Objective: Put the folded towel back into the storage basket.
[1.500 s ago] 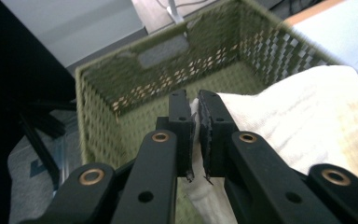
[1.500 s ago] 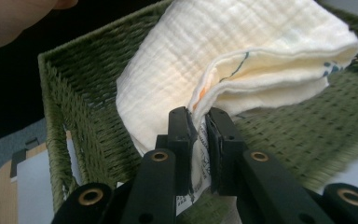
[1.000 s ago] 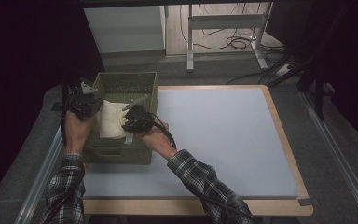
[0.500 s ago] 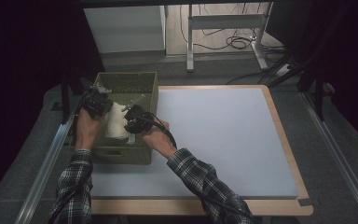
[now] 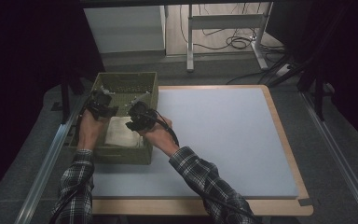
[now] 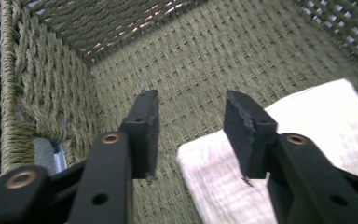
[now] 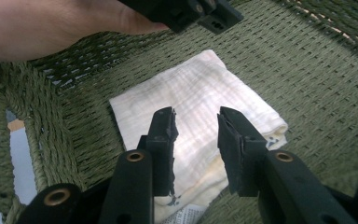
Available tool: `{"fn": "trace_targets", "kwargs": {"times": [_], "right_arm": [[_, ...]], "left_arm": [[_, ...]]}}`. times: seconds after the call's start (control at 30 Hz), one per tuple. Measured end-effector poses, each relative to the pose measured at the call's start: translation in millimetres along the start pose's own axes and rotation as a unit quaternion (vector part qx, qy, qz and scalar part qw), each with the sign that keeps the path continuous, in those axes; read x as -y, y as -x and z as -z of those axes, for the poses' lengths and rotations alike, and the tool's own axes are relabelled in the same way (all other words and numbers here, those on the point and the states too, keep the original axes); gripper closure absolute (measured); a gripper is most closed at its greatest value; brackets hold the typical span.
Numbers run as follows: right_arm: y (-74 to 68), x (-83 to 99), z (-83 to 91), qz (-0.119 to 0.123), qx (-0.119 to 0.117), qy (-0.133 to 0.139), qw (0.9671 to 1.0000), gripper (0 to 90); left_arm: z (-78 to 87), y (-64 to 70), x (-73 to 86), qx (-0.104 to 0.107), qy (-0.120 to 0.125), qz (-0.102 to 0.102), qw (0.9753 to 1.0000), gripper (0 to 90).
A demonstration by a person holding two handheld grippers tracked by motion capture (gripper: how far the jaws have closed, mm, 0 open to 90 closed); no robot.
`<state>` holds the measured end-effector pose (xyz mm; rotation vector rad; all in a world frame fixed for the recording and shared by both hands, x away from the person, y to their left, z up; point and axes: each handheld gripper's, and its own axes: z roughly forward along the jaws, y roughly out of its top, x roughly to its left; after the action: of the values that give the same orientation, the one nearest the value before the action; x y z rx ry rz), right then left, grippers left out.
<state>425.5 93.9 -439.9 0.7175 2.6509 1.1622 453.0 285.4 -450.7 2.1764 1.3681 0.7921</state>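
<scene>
- Where the worktop [image 5: 214,140] meets its left edge stands a green woven basket [image 5: 142,84], open at the top, its near wall facing the person.
- Inside the basket a folded cream cloth [image 5: 119,135] lies flat on the woven floor, toward the near-left part; in the right gripper view the cloth [image 7: 196,112] shows a small printed label at its near corner.
- Left tongs [image 5: 101,103] hang over the basket's left side; in the left gripper view the left tongs [image 6: 191,135] stand open with nothing between the jaws, aimed at a woven corner, the cloth [image 6: 317,130] just beside the right-hand jaw.
- Right tongs [image 5: 137,116] hover above the cloth, within the basket's rim; in the right gripper view the right tongs [image 7: 196,140] are open and empty, the jaws apart over the cloth.
- Beyond the worktop are a metal frame [image 5: 223,21] and loose cables [image 5: 233,43] on the floor, well apart from the basket.
- Checked sleeves [image 5: 205,182] reach in from the near edge.
</scene>
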Motion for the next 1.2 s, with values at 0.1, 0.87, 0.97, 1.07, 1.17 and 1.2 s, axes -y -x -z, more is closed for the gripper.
{"fn": "trace_targets", "kwargs": {"times": [0.1,0.87,0.97,1.07,1.17,1.2], "right_arm": [[2.3,1.0,3.7,0.001,-0.002,0.007,1.0000,62.0],[7.1,8.9,32.8,0.023,-0.007,0.034,0.9991,26.7],[7.1,9.9,37.0,0.025,-0.010,0.037,0.9990,23.9],[8.1,11.4,41.3,0.028,-0.013,0.043,0.9986,21.3],[9.2,13.6,45.6,0.027,-0.019,0.047,0.9984,18.8],[9.6,14.5,47.0,0.028,-0.020,0.046,0.9983,18.0]], "left_arm": [[2.6,0.1,-0.9,0.005,0.006,0.007,0.9999,48.3],[13.0,2.0,1.5,0.068,0.044,0.059,0.9949,17.3],[14.8,3.1,1.1,0.077,0.049,0.063,0.9938,15.0],[15.3,5.3,0.6,0.081,0.051,0.067,0.9931,12.8],[15.1,8.3,0.3,0.084,0.053,0.066,0.9929,10.4],[15.1,9.5,0.3,0.086,0.051,0.064,0.9930,9.7]]}}
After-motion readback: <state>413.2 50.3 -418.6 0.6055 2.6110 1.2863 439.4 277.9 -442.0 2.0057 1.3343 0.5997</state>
